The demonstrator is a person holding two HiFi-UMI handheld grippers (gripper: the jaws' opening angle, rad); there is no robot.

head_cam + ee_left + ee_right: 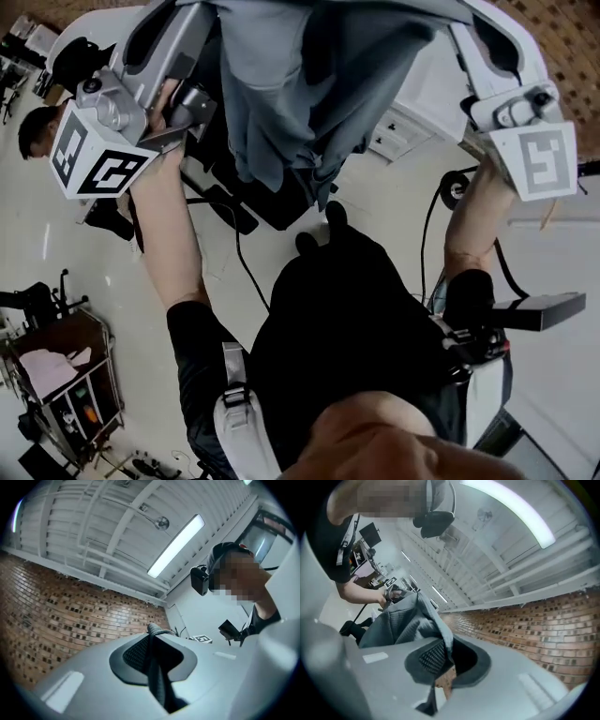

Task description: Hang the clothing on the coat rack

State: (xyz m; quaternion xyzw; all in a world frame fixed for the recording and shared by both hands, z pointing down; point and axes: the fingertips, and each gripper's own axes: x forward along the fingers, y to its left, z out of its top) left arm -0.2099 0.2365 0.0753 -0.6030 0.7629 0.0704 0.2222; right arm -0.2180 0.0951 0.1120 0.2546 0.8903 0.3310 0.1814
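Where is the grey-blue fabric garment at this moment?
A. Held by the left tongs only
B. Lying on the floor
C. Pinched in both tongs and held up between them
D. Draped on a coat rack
C: cloth sits pinched in the shut left tongs and in the shut right tongs, and the grey-blue fabric garment hangs in the air between them.

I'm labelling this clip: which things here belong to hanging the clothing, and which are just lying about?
Job: grey garment, left gripper and right gripper, both shut on it.
Lying about: trolley, floor cable, another person.
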